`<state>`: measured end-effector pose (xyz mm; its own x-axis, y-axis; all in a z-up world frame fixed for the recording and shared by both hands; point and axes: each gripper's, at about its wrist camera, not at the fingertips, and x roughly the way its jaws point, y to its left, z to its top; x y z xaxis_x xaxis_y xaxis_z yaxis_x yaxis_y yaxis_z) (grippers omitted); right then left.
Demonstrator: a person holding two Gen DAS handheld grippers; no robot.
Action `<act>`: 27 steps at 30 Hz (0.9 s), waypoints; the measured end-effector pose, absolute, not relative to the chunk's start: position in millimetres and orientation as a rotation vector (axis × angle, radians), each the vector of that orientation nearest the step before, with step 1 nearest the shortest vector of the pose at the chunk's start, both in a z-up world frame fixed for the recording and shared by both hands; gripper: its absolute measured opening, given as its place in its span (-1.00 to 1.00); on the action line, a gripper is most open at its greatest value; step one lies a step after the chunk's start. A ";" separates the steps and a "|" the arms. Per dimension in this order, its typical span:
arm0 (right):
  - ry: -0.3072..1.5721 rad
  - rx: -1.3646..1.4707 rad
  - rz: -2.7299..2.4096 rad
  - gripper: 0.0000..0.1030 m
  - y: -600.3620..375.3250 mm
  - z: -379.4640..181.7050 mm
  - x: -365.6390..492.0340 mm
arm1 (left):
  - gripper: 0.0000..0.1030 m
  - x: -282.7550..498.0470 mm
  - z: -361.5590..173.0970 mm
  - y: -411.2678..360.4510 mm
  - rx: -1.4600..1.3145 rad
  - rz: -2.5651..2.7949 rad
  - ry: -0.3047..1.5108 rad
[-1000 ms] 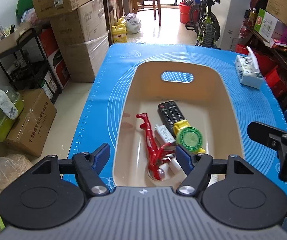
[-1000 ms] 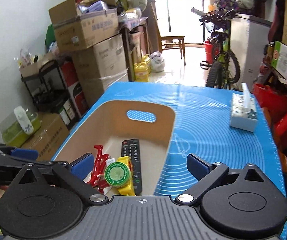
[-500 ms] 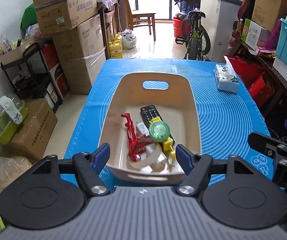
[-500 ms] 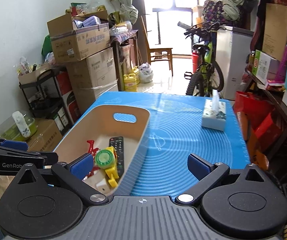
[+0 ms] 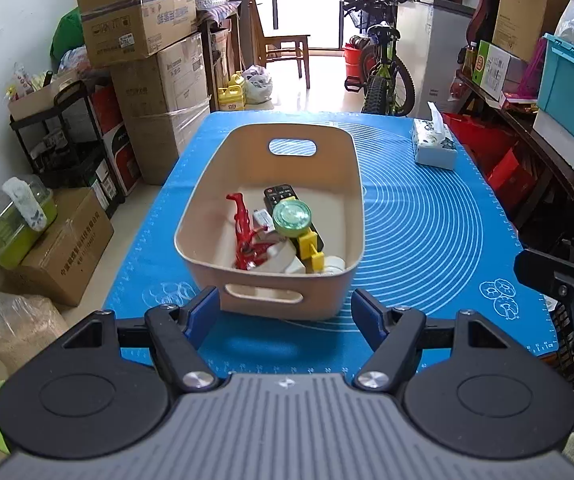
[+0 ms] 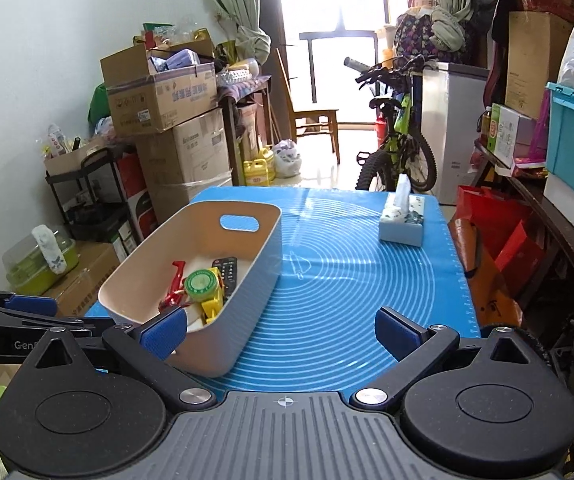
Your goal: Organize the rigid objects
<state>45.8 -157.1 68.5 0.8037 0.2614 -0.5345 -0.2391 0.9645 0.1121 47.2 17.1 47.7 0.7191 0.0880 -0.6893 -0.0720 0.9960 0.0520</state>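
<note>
A beige bin (image 5: 343, 168) with handle cut-outs stands on the blue mat (image 5: 427, 232). Inside lie a red tool (image 5: 243, 228), a black remote (image 5: 281, 194), a green round lid (image 5: 291, 213) on a yellow piece (image 5: 311, 248) and white items (image 5: 283, 260). My left gripper (image 5: 285, 314) is open and empty, just short of the bin's near wall. My right gripper (image 6: 281, 332) is open and empty above the mat, to the right of the bin (image 6: 255, 276); the same items show inside it.
A tissue box (image 5: 434, 146) sits at the mat's far right (image 6: 402, 224). Stacked cardboard boxes (image 5: 159, 92) and a black shelf (image 5: 67, 140) stand left of the table. A bicycle (image 5: 383, 76) stands beyond the far edge. Shelves with crates (image 5: 567, 80) line the right.
Both grippers have pulled back and up from the bin, which now looks smaller and farther. Both stay open and empty. The items in the bin have not moved.
</note>
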 end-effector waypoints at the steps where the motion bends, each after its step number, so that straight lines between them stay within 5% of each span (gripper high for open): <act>1: 0.573 0.044 0.266 0.93 -159.2 66.7 41.4 | 0.42 45.1 46.0 16.4 0.022 0.091 0.761; 27: 0.513 0.045 0.251 0.93 -184.7 16.3 -18.9 | 0.42 7.5 3.6 -16.0 0.056 0.027 0.686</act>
